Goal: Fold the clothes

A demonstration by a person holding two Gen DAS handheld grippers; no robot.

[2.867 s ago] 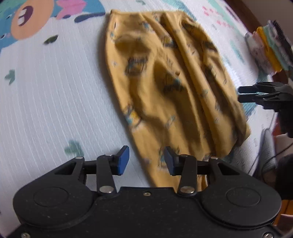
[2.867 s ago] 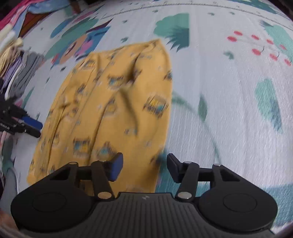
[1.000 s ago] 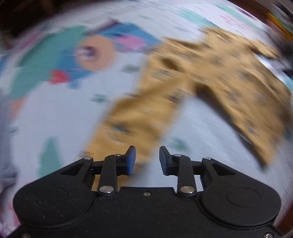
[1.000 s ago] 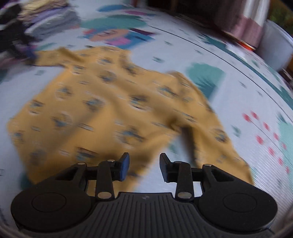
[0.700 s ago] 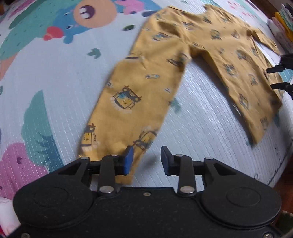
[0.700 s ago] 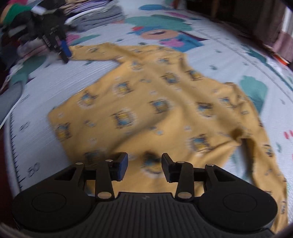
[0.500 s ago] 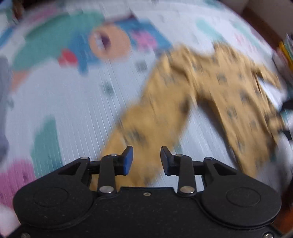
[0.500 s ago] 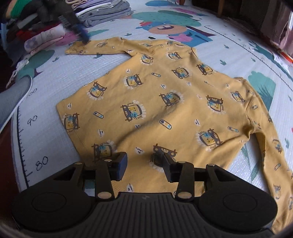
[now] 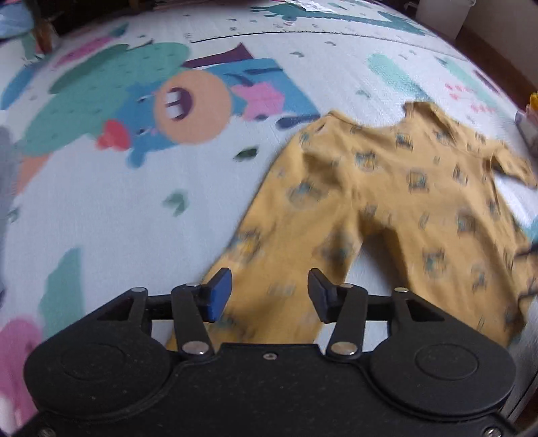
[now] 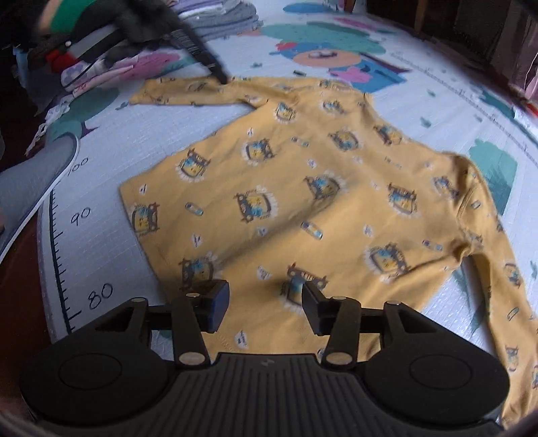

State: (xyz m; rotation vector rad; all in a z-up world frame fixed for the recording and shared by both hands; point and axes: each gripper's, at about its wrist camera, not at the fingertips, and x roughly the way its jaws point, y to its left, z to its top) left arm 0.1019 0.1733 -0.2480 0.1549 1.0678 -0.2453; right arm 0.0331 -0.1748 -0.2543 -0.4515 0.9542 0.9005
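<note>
A yellow long-sleeved shirt (image 10: 302, 188) with small car prints lies spread flat on the play mat (image 10: 111, 242), both sleeves out. My right gripper (image 10: 264, 302) hovers over the shirt's bottom hem; its jaws are opening, with no cloth pinched between them. In the left wrist view my left gripper (image 9: 269, 295) hangs above one sleeve (image 9: 289, 255) of the same shirt (image 9: 420, 188); its jaws are opening too, and nothing is between the pads. From the right wrist view the left gripper (image 10: 218, 74) shows as a dark blur over the far sleeve (image 10: 188, 89).
Stacks of folded clothes (image 10: 215, 20) sit at the mat's far left corner. A grey object (image 10: 30, 181) lies by the mat's left edge, where a printed ruler (image 10: 80, 215) runs. Dark floor (image 10: 20, 289) borders that edge. A cartoon figure (image 9: 191, 107) is printed on the mat beyond the shirt.
The shirt, bunched lengthwise at first, now lies opened out with sleeves spread. Both grippers' jaws stand wider than half a second ago. The left view has shifted along the sleeve.
</note>
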